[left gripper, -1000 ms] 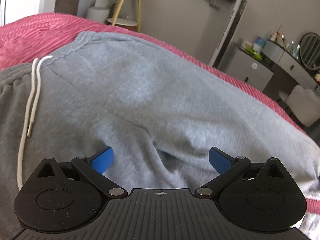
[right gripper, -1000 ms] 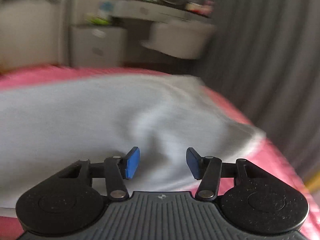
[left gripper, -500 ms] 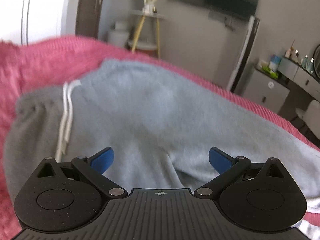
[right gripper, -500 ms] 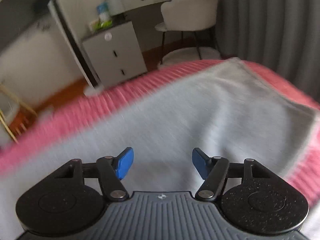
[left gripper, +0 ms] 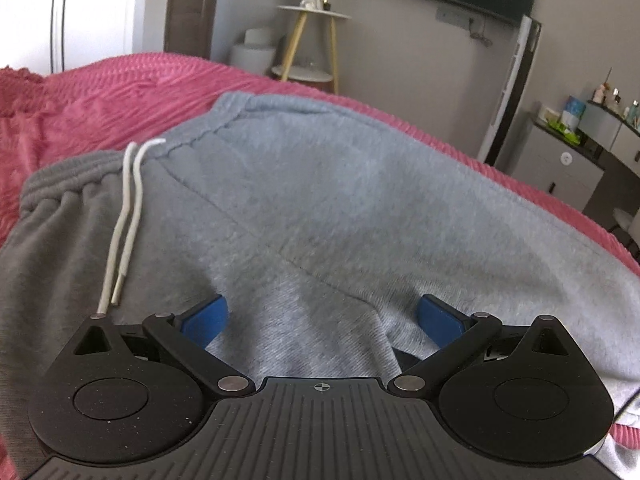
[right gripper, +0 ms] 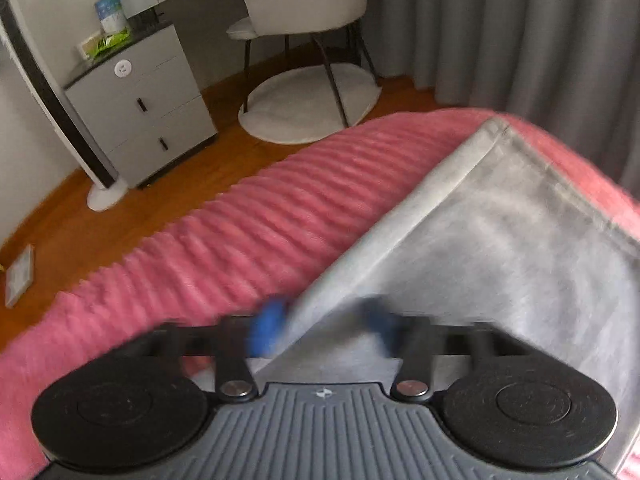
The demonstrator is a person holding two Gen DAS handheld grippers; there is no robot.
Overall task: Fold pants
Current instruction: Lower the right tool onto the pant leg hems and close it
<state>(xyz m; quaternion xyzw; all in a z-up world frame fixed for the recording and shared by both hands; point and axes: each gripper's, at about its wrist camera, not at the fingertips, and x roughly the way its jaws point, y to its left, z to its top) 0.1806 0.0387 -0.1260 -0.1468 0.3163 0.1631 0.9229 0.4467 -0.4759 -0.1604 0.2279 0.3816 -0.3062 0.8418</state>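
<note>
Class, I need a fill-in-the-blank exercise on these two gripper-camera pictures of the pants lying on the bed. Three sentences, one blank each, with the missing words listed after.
1. The grey pants lie spread on a bed cover whose colour is ____.
2. Two white drawstring ends hang from the ____ of the pants.
3. The fingers of the left gripper stand wide apart over the fabric, so this gripper is ____.

Missing words: pink; waistband; open

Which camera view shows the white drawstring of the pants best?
The left wrist view: the white drawstring lies sharp and whole from the waistband down across the grey pants. The right wrist view shows only the leg end, no drawstring.
</note>
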